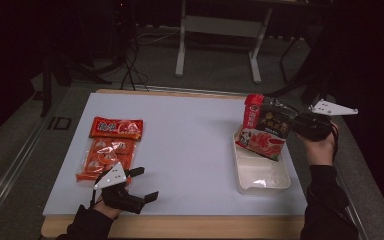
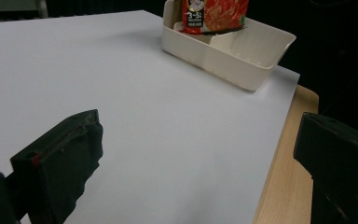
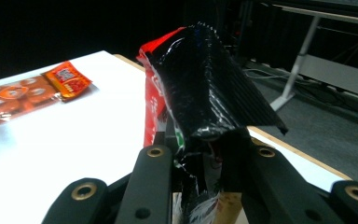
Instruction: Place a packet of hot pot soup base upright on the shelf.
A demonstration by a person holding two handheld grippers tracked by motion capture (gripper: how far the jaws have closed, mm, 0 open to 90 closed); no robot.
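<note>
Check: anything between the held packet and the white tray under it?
Nothing visible. The right claw holds the black-and-red packet upright, its lower edge already at the cream tray, whose near compartment lies bare.

I see a light wooden table whose top is almost wholly covered by a white rectangular sheet, with bare wood showing along the near edge and at the far rim. Directly on the sheet, at its left side, lies a flat orange-red clear plastic packet of small sachets, lengthwise from far to near. At the right side stands a cream rectangular plastic tray with a divider inside, close to the sheet's right edge.
</note>
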